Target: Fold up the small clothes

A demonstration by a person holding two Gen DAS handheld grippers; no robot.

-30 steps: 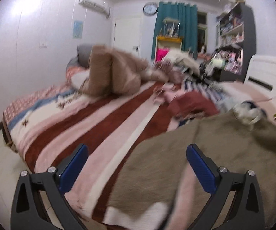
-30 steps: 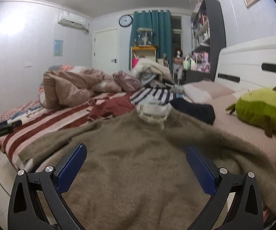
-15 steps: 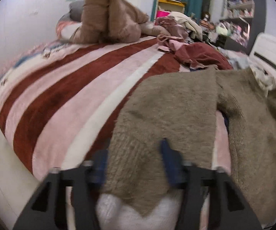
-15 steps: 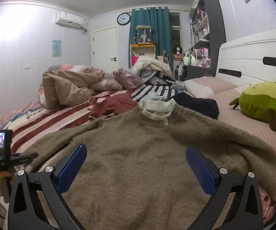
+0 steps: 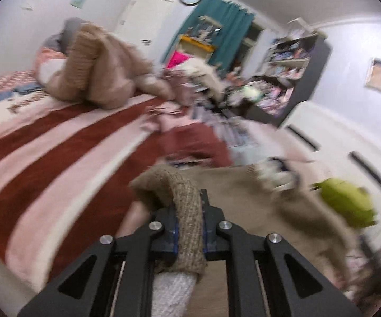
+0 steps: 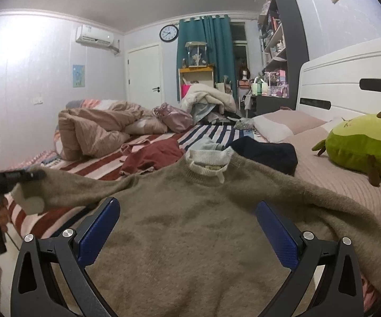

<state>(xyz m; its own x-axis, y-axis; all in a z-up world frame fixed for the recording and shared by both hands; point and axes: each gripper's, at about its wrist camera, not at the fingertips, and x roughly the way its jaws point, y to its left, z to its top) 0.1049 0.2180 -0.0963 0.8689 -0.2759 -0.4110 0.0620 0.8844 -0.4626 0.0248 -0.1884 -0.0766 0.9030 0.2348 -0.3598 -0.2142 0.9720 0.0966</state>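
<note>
A fuzzy olive-brown sweater (image 6: 180,216) with a white collar (image 6: 207,162) lies front up on the bed. My left gripper (image 5: 189,233) is shut on the sweater's left sleeve (image 5: 187,211) near its white cuff (image 5: 173,290) and holds it raised off the bed. In the right wrist view the left gripper (image 6: 36,175) shows at the far left with the sleeve (image 6: 84,187) stretched out from it. My right gripper (image 6: 187,227) is open and empty, hovering over the sweater's lower body.
A striped red and pink blanket (image 5: 58,142) covers the bed. A rumpled tan duvet (image 6: 95,129), a maroon garment (image 6: 153,155) and a dark navy garment (image 6: 267,153) lie beyond the sweater. A green plush toy (image 6: 362,145) sits by the white headboard (image 6: 349,79).
My left gripper came down on the left sleeve end, closed on it and lifted it off the bed. The right gripper stayed open over the sweater, barely moving.
</note>
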